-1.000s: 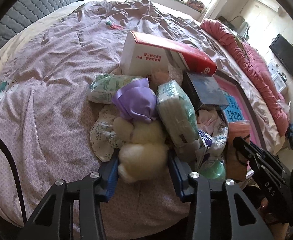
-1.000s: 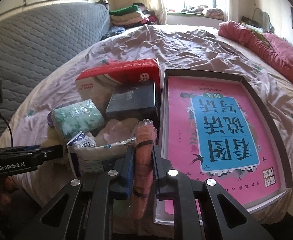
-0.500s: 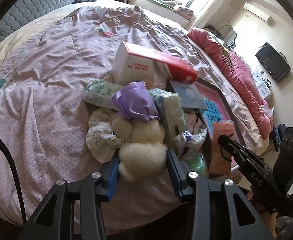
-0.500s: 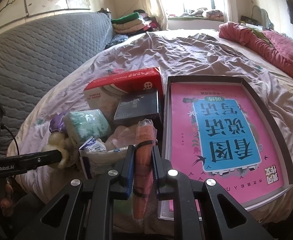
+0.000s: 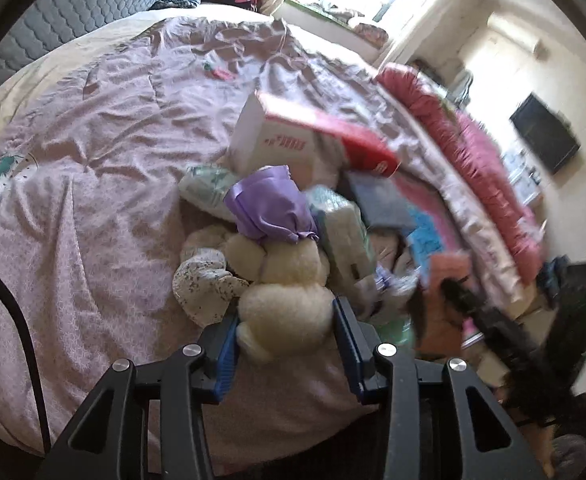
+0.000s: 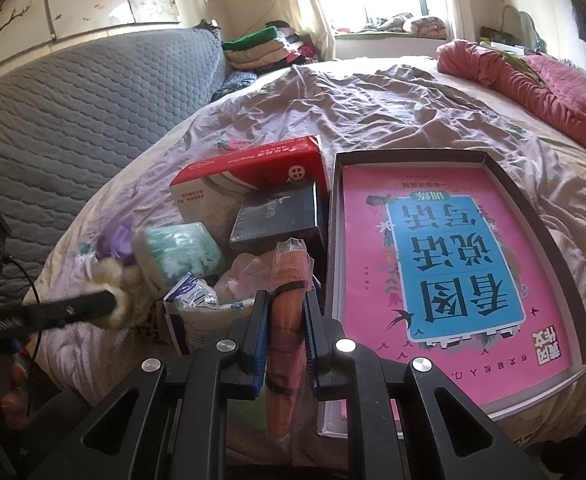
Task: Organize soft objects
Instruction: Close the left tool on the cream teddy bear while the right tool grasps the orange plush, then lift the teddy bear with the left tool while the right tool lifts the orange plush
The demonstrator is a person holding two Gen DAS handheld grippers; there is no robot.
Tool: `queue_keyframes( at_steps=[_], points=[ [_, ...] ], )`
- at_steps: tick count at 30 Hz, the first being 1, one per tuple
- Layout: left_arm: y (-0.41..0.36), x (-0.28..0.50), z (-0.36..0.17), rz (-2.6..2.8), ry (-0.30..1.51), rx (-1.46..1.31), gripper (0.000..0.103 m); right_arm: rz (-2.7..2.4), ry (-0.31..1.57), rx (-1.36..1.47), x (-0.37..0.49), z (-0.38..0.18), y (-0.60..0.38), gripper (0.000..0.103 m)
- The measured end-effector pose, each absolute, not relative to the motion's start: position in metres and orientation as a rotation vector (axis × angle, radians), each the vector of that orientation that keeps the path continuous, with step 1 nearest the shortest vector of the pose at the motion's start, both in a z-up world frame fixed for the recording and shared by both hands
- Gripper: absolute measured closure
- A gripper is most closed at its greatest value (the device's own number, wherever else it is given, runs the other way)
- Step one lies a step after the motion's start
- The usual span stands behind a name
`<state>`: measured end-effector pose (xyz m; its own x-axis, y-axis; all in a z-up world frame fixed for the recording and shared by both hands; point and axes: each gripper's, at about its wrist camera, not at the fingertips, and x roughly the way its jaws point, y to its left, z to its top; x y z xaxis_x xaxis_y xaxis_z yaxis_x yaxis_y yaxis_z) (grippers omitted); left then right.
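You've got both grabbed: left claw clamped on the plush toy, right claw squeezing the orange pack. Next, probably lift them clear of the pile.

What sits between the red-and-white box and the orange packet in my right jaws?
In the right wrist view, a dark shrink-wrapped box lies between the red-and-white box and the orange packet, beside the tray.
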<state>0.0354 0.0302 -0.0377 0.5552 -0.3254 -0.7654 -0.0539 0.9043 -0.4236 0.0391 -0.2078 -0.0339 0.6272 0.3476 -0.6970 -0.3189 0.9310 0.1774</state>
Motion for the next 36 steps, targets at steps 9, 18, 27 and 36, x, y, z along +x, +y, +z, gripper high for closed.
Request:
queue_keyframes(
  at_steps=[9,18,27,36],
  points=[
    [0.026,0.028,-0.04,-0.126,1.025,-0.38,0.054,0.384,0.819,0.05,0.042,-0.036,-0.208,0.087],
    [0.002,0.024,-0.036,-0.022,1.068,-0.207,0.039,0.387,0.82,0.068,0.043,-0.037,-0.21,0.087],
    [-0.025,0.04,-0.037,0.104,1.1,-0.024,0.026,0.392,0.816,0.089,0.043,-0.036,-0.214,0.087],
    [-0.022,0.045,-0.042,0.086,1.107,-0.055,0.052,0.394,0.81,0.103,0.044,-0.035,-0.216,0.087]
  ],
)
